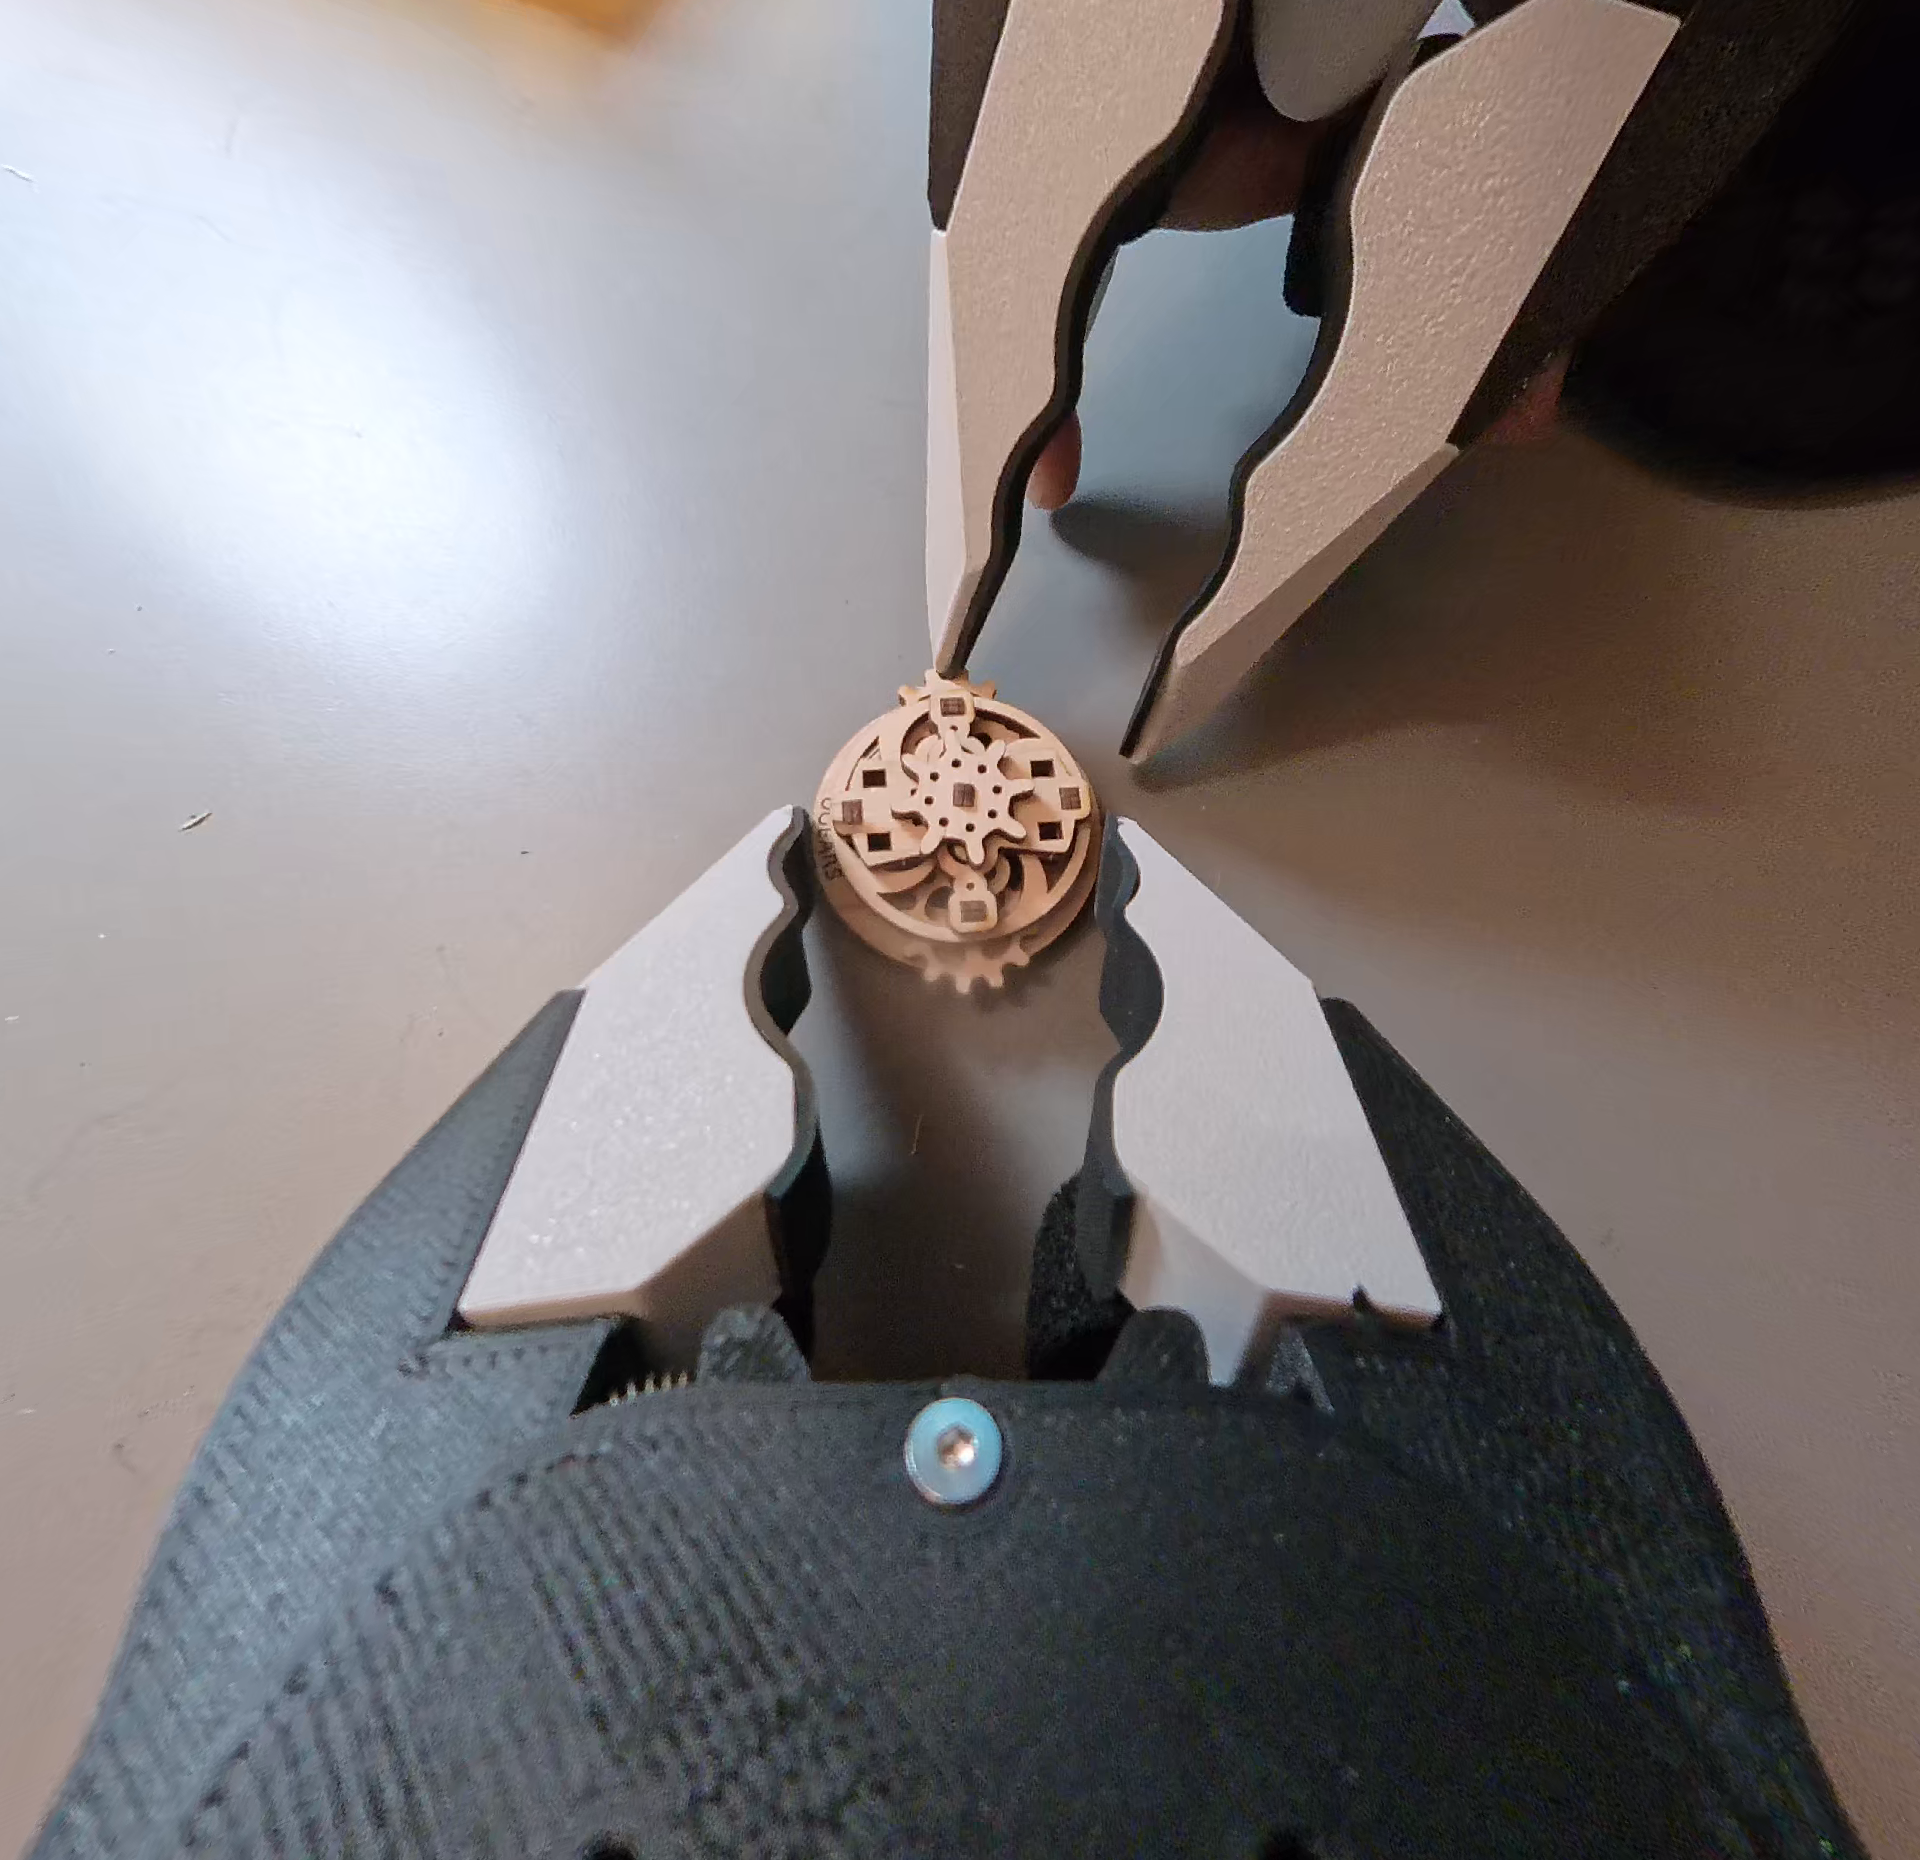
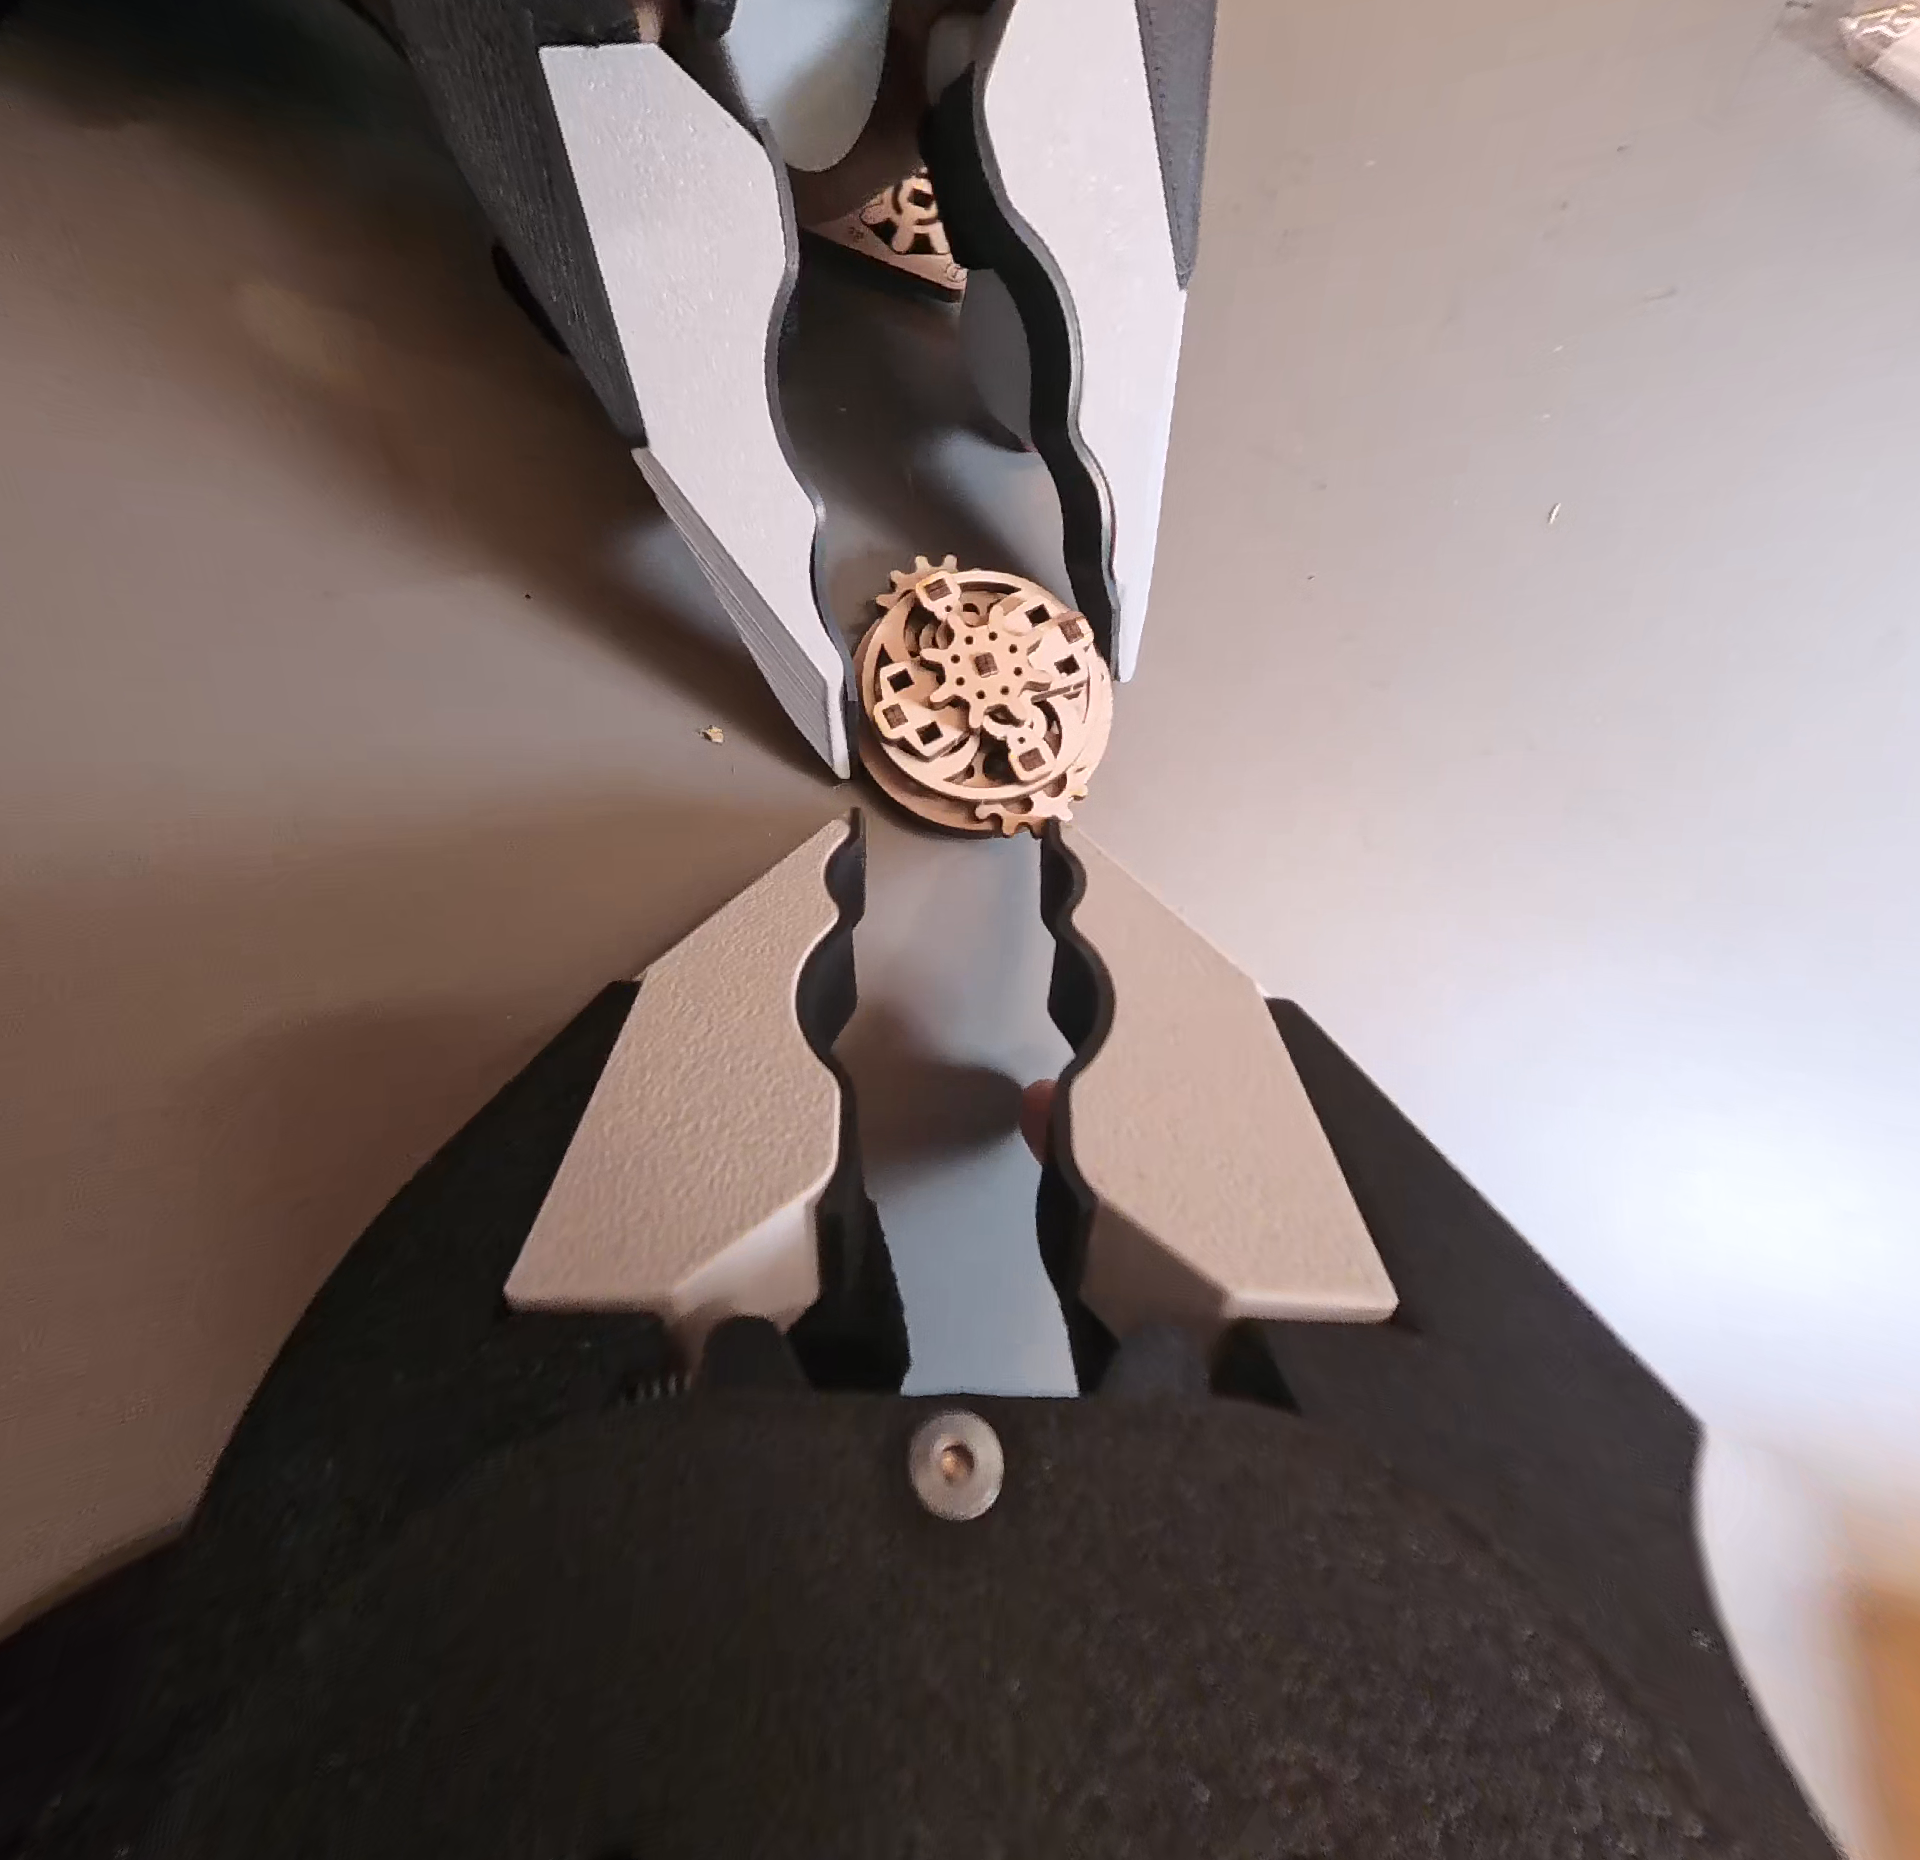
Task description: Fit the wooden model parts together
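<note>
Wooden disc (image 1: 956,836) gripped at its rim by left tool (image 1: 954,834). Right tool (image 2: 951,828) released, one tip touching the disc's gear edge. Bare tabletop (image 1: 364,563) all round.

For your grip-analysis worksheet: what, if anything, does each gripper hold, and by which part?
The left gripper clamps the round, pale wooden gear model by its opposite rim edges. The right gripper is open, holding nothing.

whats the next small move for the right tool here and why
Probably press a fingertip of the open, empty right tool against the small gear jutting past the rim of the wooden disc, to seat it. The left tool seems to clamp the disc on both sides, steadying it.
</note>
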A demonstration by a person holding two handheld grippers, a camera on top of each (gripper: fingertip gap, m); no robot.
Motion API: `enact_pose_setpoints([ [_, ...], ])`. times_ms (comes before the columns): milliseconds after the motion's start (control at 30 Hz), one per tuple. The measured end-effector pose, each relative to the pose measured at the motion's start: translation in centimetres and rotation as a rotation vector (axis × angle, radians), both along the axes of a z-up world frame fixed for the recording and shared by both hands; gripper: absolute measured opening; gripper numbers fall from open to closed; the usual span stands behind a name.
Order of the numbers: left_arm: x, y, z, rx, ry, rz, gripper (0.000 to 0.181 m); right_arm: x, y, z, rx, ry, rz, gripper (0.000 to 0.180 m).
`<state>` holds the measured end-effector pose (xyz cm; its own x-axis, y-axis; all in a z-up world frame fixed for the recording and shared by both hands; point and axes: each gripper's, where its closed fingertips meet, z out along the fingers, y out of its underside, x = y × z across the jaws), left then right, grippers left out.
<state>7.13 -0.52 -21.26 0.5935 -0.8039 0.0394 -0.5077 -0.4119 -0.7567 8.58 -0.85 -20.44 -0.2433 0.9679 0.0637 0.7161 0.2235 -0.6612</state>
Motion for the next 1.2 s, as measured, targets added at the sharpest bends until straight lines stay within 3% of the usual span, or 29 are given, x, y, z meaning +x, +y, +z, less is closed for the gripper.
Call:
enact_pose_setpoints([
  [300, 0.0, 0.0, 0.0, 0.001, 0.000, 0.002, 0.054, -0.1, 1.1, 0.1, 0.050, 0.013, -0.038, 0.008],
  [433, 0.0, 0.0, 0.0, 0.001, -0.001, -0.002, 0.054, -0.2, 1.2, 0.1, -0.009, 0.037, -0.031, 0.009],
  [667, -0.1, -0.1, 0.0, 0.010, 0.005, -0.012, 0.053, -0.2, 0.4, -0.4, 0.037, 0.018, 0.038, 0.039],
  [900, -0.1, 0.0, 0.0, 0.002, 0.001, 0.021, 0.053, -0.4, 0.8, -0.5, 0.108, 0.000, 0.012, 0.027],
  [1200, -0.1, 0.0, 0.0, 0.001, 0.000, 0.021, 0.054, -0.4, 0.8, -0.5, 0.124, -0.023, -0.016, 0.027],
])
